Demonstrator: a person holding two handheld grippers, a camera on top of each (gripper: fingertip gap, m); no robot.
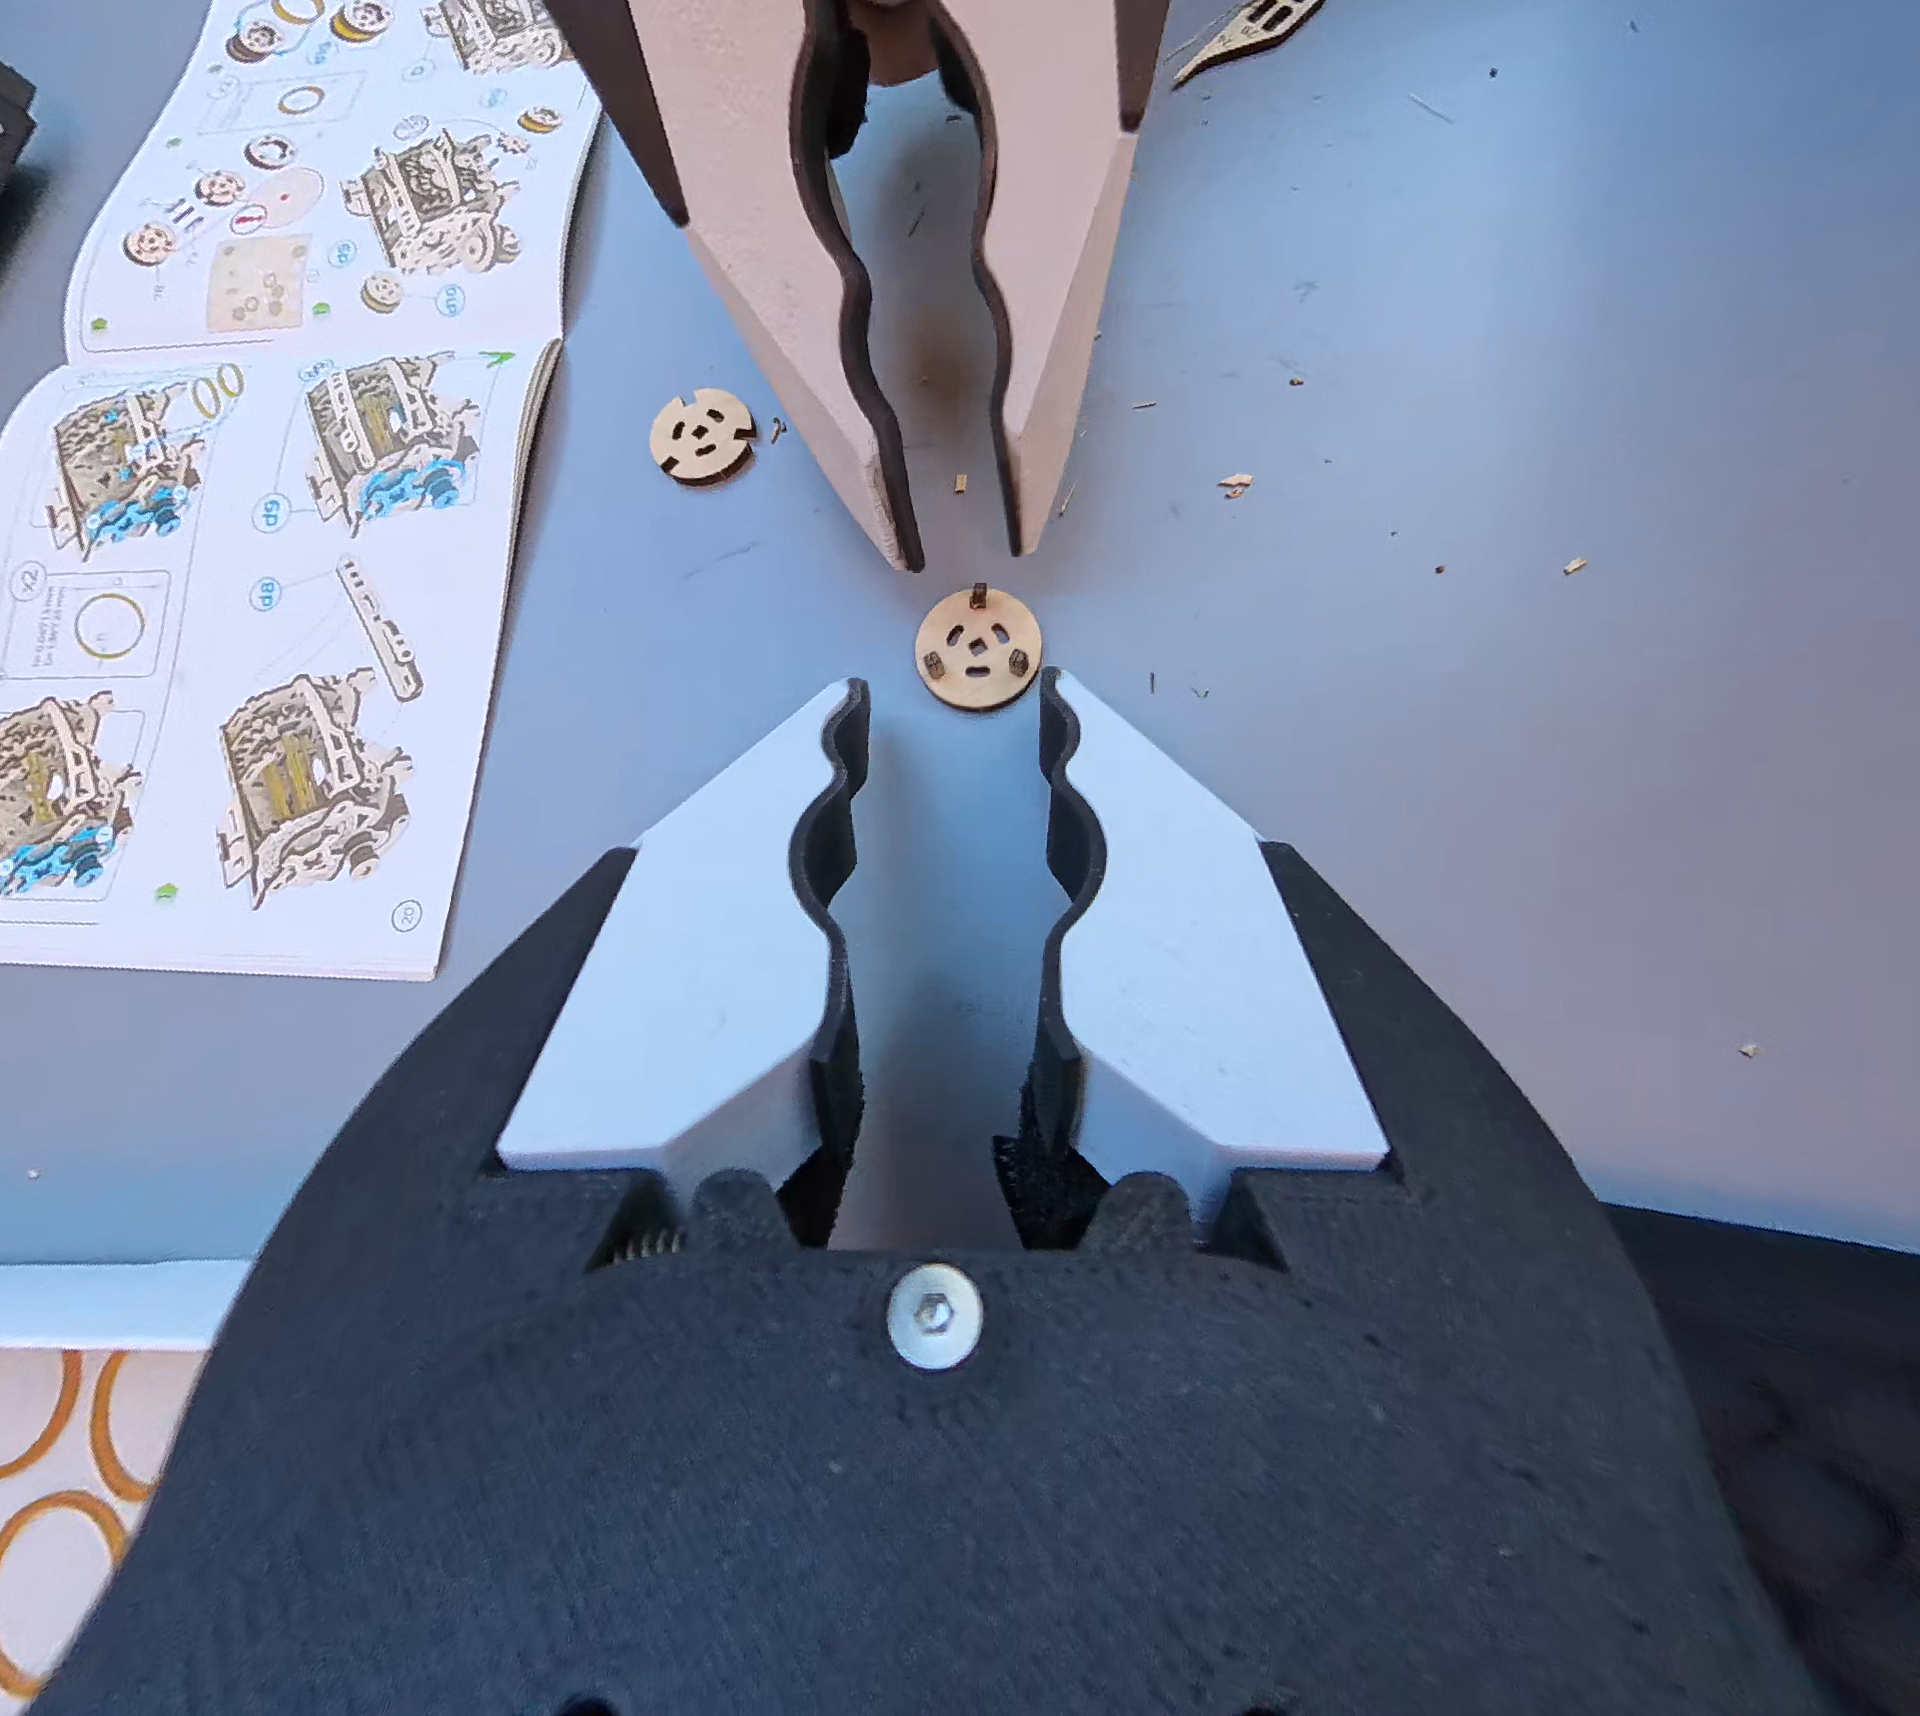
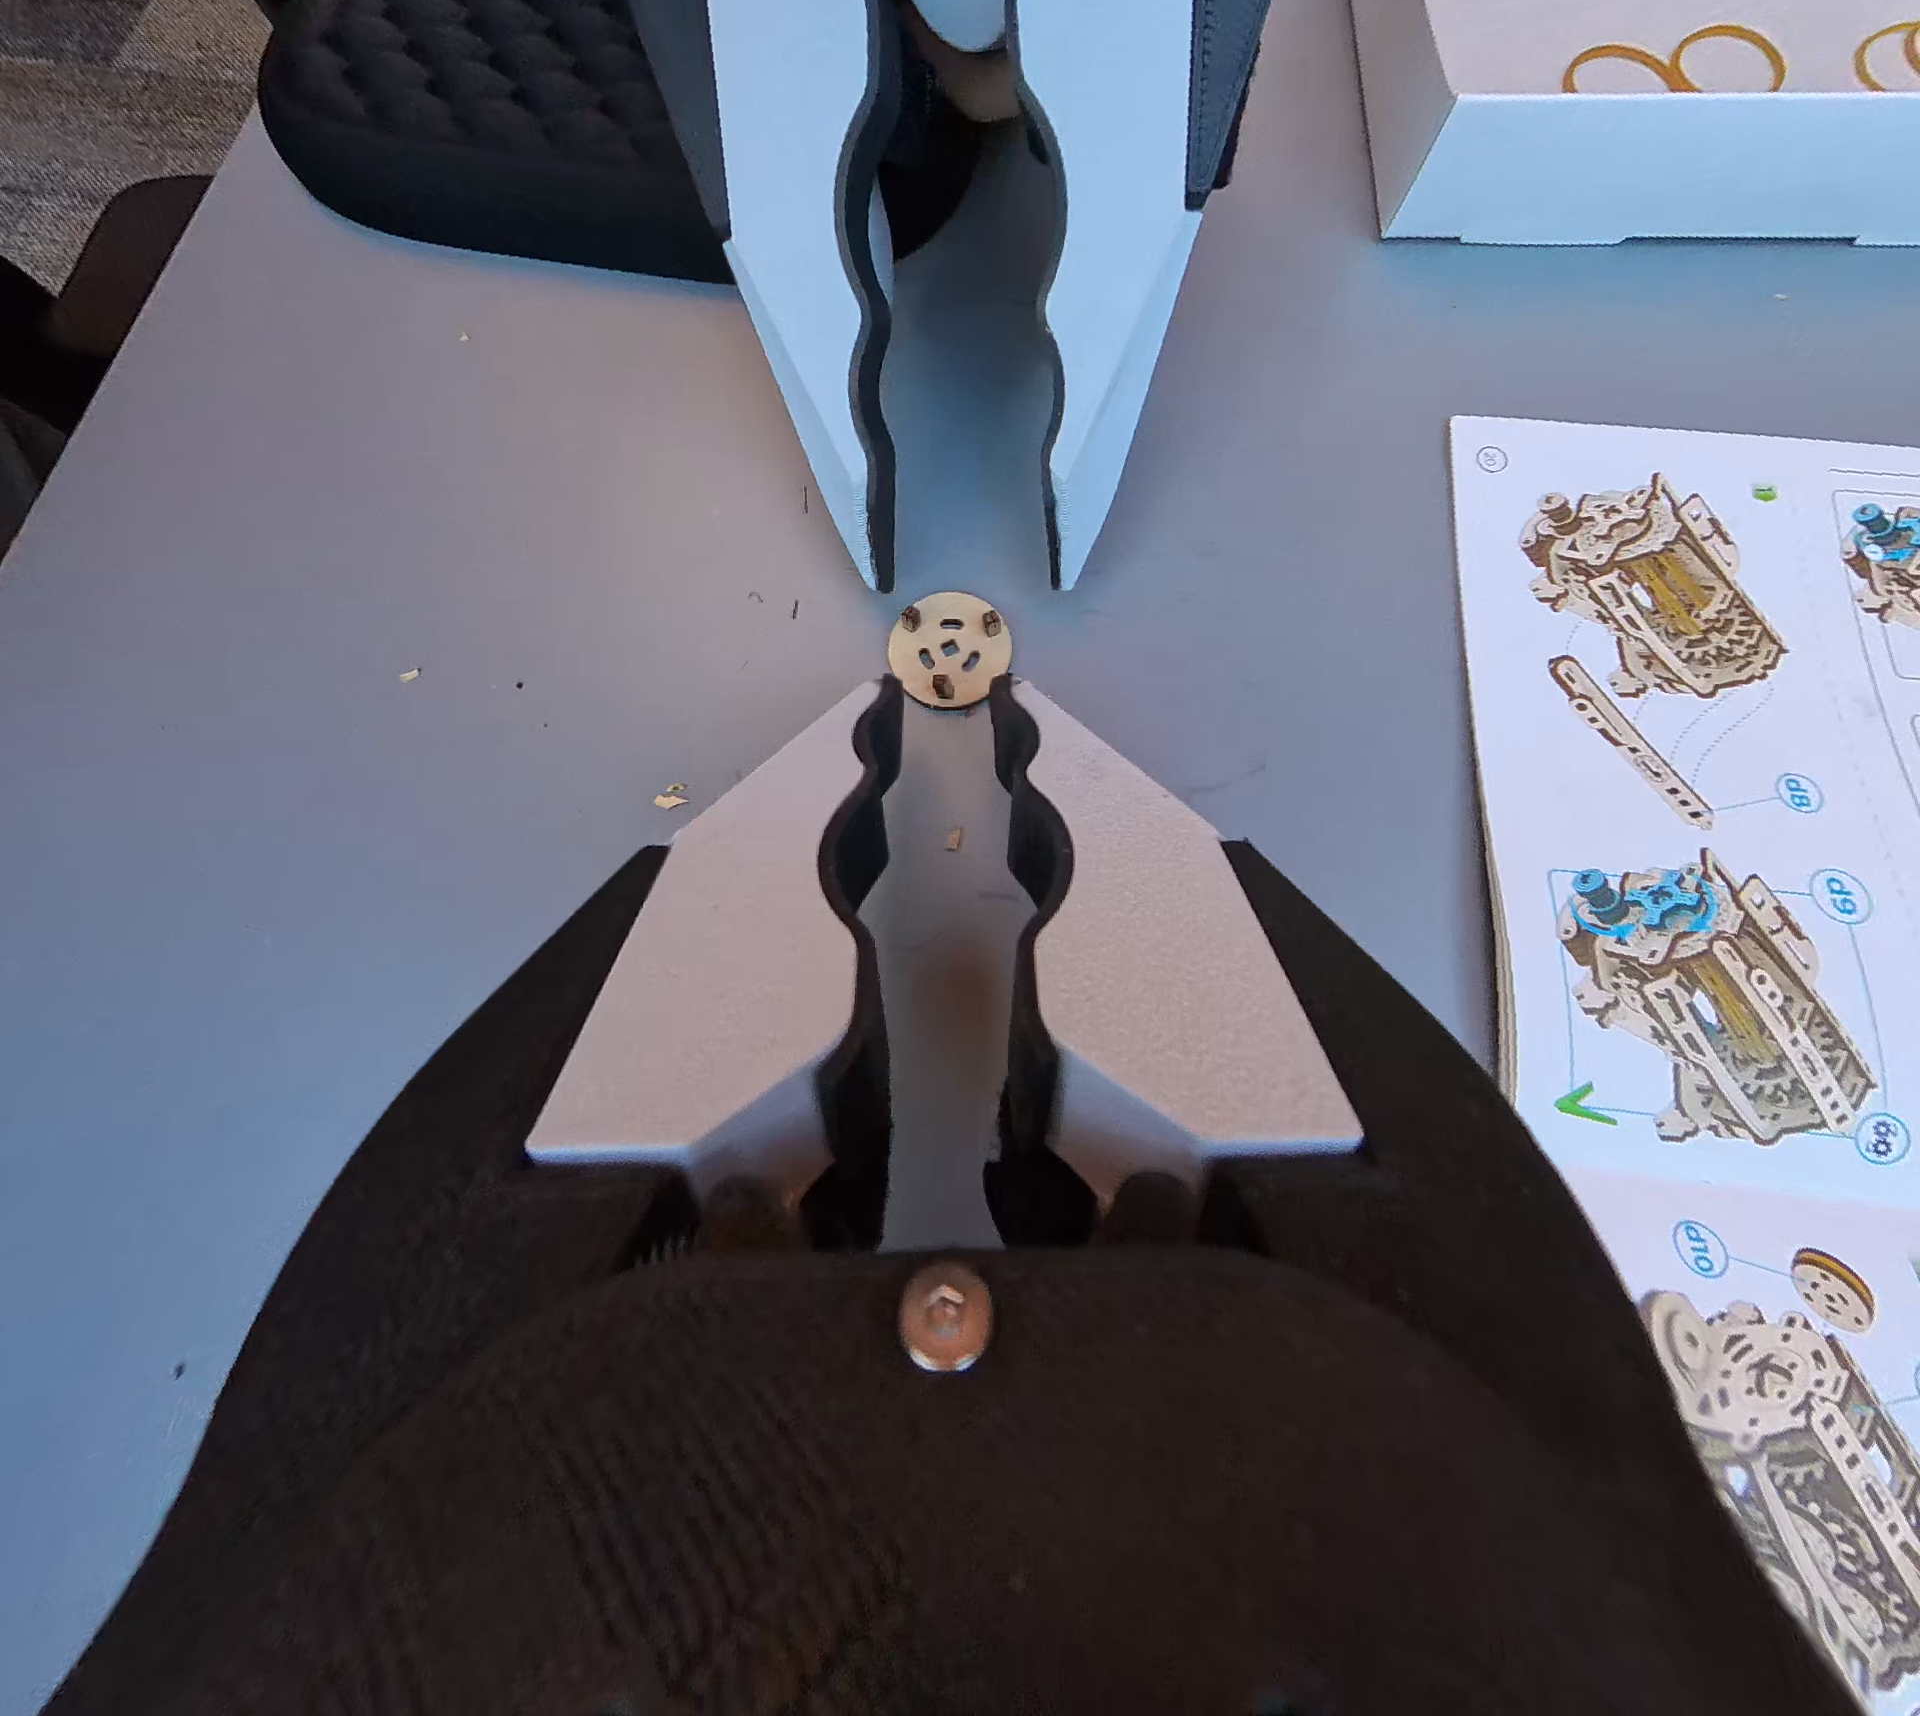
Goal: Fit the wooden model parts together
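Now we have both grippers facing each other tip to tip over the grey table (image 1: pixel 1558 419), with a small round wooden disc (image 1: pixel 978 649) lying flat between them at the centre of the frame. In the left wrist view, our left gripper (image 1: pixel 951 695) fills the lower half, its jaws parted and holding nothing; the disc sits just beyond its tips, close to the right-hand finger. The right gripper (image 1: pixel 964 563) comes down from the top of the frame, jaws also apart and empty, its tips just short of the disc's far edge. Three short dark pegs stand up from the disc's face.

A second wooden disc (image 1: pixel 703 436), notched at its rim, lies alone left of centre, apart from both grippers. The open instruction booklet (image 1: pixel 260 471) covers the left side, and a pointed wooden offcut (image 1: pixel 1262 14) rests at the upper right.

In the right wrist view, the round wooden disc (image 2: pixel 951 650) sits at the tips of our right gripper (image 2: pixel 943 687), near the left gripper (image 2: pixel 966 588) above it. A white box (image 2: pixel 1662 160) occupies the upper right corner.
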